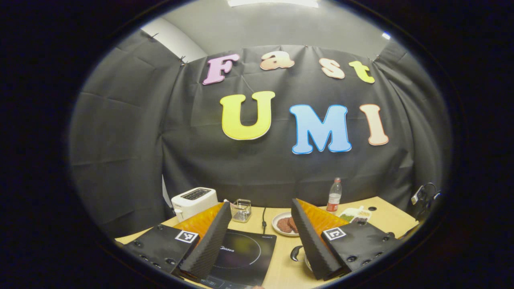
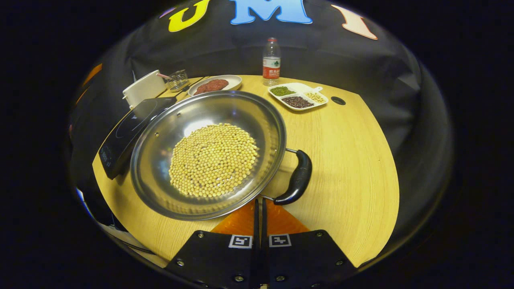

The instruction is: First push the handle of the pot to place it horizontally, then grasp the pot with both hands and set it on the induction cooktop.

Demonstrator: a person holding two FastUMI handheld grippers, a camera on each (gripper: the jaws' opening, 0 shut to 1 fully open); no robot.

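At the worktop's (image 2: 353, 168) near edge, right tongs (image 2: 259, 206) pressed together beside the pot's (image 2: 209, 154) handle (image 2: 299, 178); left tongs (image 1: 261, 237) spread above the half-hidden induction cooktop (image 1: 245, 251)

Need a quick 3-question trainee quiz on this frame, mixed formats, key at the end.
1. True or false: the right hand-held gripper has its fingers spread wide.
2. What fills the pot? A) soybeans B) rice C) water
3. Fill in: the pot's black handle is nearest the ____ hand-held gripper.

Key:
1. False. Its fingers are together in the right gripper view; the left hand-held gripper is the open one, above the induction cooktop.
2. A, pale yellow beans.
3. Right.
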